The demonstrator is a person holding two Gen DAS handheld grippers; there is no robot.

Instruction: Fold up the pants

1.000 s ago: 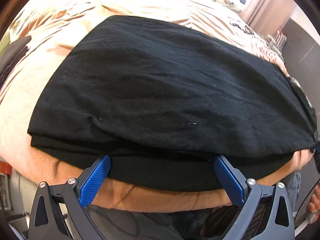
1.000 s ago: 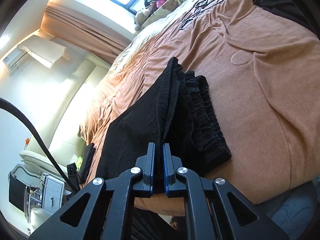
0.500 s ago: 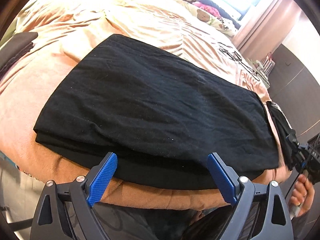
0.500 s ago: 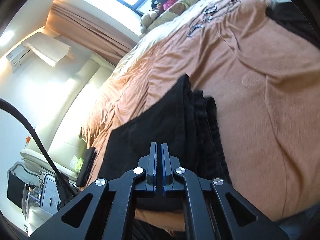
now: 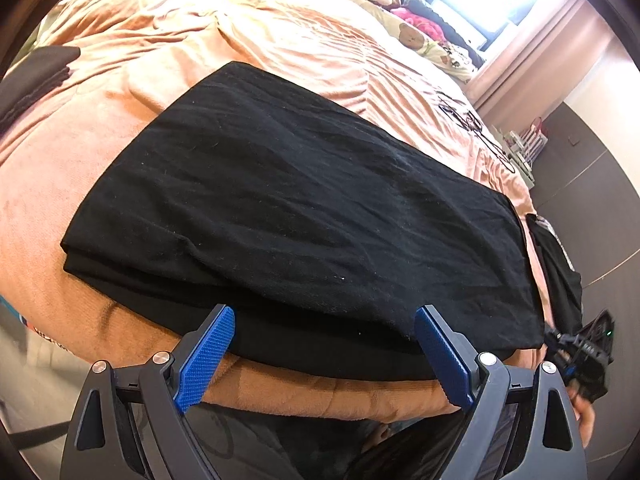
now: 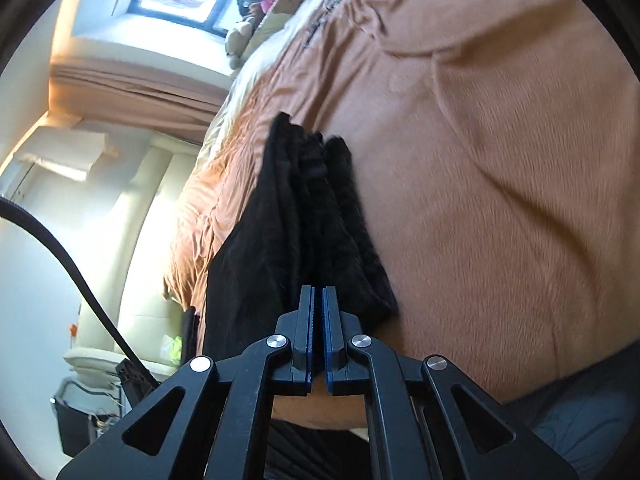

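Pants [image 5: 304, 216] — ahead of left tool [image 5: 324, 320] (folded)

One pair of black pants [image 5: 304, 208] – folded – on one orange blanket [image 5: 280, 28]; two grippers, left gripper [image 5: 324, 344] and right gripper [image 6: 318, 300]; two teddy bears [image 5: 412, 36].

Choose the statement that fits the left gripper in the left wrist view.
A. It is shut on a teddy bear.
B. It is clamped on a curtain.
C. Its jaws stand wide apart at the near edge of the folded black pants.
C: the left gripper has its blue pads spread wide, gripping nothing, at the near edge of the folded black pants on the orange blanket.
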